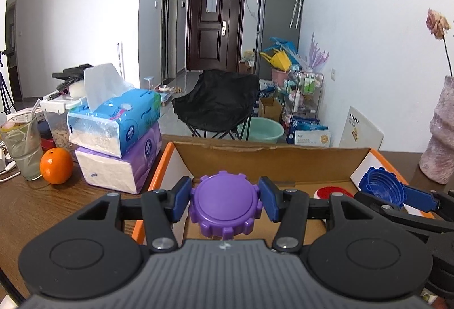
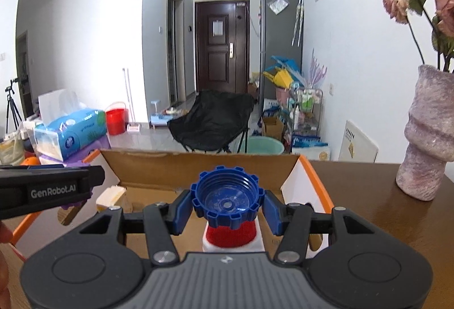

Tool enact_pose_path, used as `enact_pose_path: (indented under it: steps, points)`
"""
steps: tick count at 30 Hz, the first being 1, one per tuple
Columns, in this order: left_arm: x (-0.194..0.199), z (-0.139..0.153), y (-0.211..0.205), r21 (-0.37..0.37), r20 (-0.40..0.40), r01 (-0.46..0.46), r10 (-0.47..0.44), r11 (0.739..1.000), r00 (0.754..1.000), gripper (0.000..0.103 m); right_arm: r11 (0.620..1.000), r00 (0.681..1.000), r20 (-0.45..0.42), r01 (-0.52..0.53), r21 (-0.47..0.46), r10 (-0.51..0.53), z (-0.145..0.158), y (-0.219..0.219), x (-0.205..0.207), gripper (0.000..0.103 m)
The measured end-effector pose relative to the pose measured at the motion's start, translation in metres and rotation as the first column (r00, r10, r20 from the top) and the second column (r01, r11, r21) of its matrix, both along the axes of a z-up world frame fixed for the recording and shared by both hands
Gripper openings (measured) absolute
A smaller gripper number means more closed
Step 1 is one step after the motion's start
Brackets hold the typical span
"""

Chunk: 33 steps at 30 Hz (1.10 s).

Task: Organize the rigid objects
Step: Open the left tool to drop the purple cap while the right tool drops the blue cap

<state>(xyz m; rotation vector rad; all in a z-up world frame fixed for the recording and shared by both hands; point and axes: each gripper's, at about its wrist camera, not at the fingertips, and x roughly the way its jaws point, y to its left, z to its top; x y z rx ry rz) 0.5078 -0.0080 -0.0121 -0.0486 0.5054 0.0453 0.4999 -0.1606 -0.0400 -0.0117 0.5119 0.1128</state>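
Over the open cardboard box (image 1: 272,157), the left gripper (image 1: 226,202) clamps a purple cap (image 1: 226,206) and the right gripper (image 2: 226,202) clamps a blue cap (image 2: 226,197); lower each inside the box walls, clear of the red lid (image 2: 229,233), before easing the fingers apart.

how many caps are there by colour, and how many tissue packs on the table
purple cap: 1, held in the left gripper
blue cap: 1, held in the right gripper
red cap: 1, inside the cardboard box
blue tissue pack: 1
purple tissue pack: 1
total: 5
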Motion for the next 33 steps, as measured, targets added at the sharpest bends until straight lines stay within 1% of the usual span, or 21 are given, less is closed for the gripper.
enact_pose_path:
  steps: [5, 9, 16, 18, 20, 21, 22, 23, 24, 27, 33]
  points:
    - [0.007, -0.008, -0.002, 0.013, -0.042, 0.008, -0.007, 1.0, 0.999, 0.054, 1.0, 0.999, -0.039, -0.006, -0.008, 0.006, -0.004, 0.003, 0.005, 0.053]
    - [0.011, -0.012, -0.003, 0.02, -0.074, 0.004, -0.003, 1.0, 0.997, 0.054, 1.0, 0.999, -0.05, -0.004, -0.011, 0.003, -0.004, 0.004, 0.006, 0.053]
    - [0.011, -0.012, -0.002, 0.021, -0.084, 0.015, -0.014, 1.0, 0.996, 0.055, 1.0, 0.999, -0.047, -0.002, -0.013, 0.001, -0.002, 0.003, 0.006, 0.053]
    - [0.01, -0.011, -0.002, 0.03, -0.086, 0.01, -0.008, 0.999, 0.996, 0.063, 1.0, 0.999, -0.047, -0.006, -0.008, 0.006, 0.0, 0.001, 0.005, 0.053]
    - [0.009, -0.009, -0.001, 0.042, -0.079, -0.002, 0.005, 0.999, 0.997, 0.08, 1.0, 0.999, -0.047, 0.0, -0.011, -0.001, 0.0, -0.001, 0.005, 0.062]
    - [0.008, -0.008, 0.0, 0.047, -0.074, -0.012, 0.015, 0.999, 0.997, 0.084, 1.0, 0.999, -0.044, 0.013, -0.016, -0.014, 0.001, -0.003, 0.004, 0.08]
    - [0.008, -0.007, 0.002, 0.047, -0.07, -0.021, 0.025, 0.999, 0.997, 0.091, 0.999, 0.999, -0.035, 0.028, -0.021, -0.028, 0.001, -0.003, 0.003, 0.093]
    - [0.007, -0.006, 0.003, 0.043, -0.066, -0.029, 0.032, 0.999, 0.997, 0.1, 0.999, 0.999, -0.025, 0.035, -0.025, -0.036, 0.003, -0.004, 0.002, 0.096]
    - [0.006, -0.004, 0.004, 0.038, -0.059, -0.039, 0.042, 0.999, 0.997, 0.103, 0.999, 0.999, -0.018, 0.039, -0.028, -0.04, 0.004, -0.004, 0.0, 0.099]
    - [0.005, -0.002, 0.005, 0.039, -0.052, -0.052, 0.054, 0.998, 0.997, 0.103, 0.999, 0.999, -0.006, 0.047, -0.018, -0.047, 0.008, -0.006, -0.003, 0.103]
    - [0.004, -0.001, 0.005, 0.042, -0.052, -0.06, 0.062, 0.997, 0.997, 0.103, 0.999, 0.999, -0.001, 0.043, -0.019, -0.043, 0.009, -0.007, -0.005, 0.103]
